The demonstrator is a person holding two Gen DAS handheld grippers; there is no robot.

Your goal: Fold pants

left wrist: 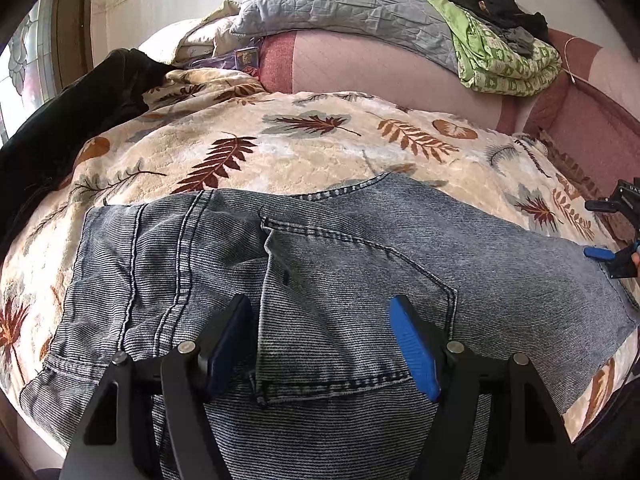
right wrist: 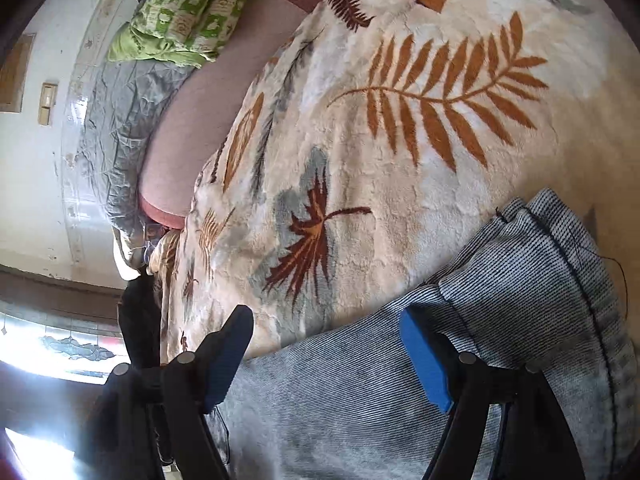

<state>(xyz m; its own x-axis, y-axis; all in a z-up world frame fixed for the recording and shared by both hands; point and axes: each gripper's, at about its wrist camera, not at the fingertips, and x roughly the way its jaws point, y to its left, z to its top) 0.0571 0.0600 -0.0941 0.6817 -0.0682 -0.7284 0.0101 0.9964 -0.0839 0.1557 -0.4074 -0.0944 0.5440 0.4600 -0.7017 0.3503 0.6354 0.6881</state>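
Grey-blue denim pants (left wrist: 360, 248) lie folded across a cream blanket. In the left wrist view I see their waist part, with a back pocket and seams. My left gripper (left wrist: 320, 308) hovers over that pocket, jaws wide apart, the cloth lying flat below and not pinched. In the right wrist view the pants' leg end (right wrist: 520, 280) with its hem lies at the lower right. My right gripper (right wrist: 328, 316) stands open over the leg's edge, nothing pressed between its blue pads. The right gripper (left wrist: 612, 256) also shows at the far right edge of the left wrist view.
The leaf-patterned blanket (left wrist: 280, 148) covers a pink mattress (left wrist: 360, 68). At the back lie a grey quilt (left wrist: 340, 4) and a green patterned cloth (left wrist: 504, 60) with dark clothes on top. A black garment (left wrist: 60, 120) lies at the left, near a stained-glass window (right wrist: 76, 348).
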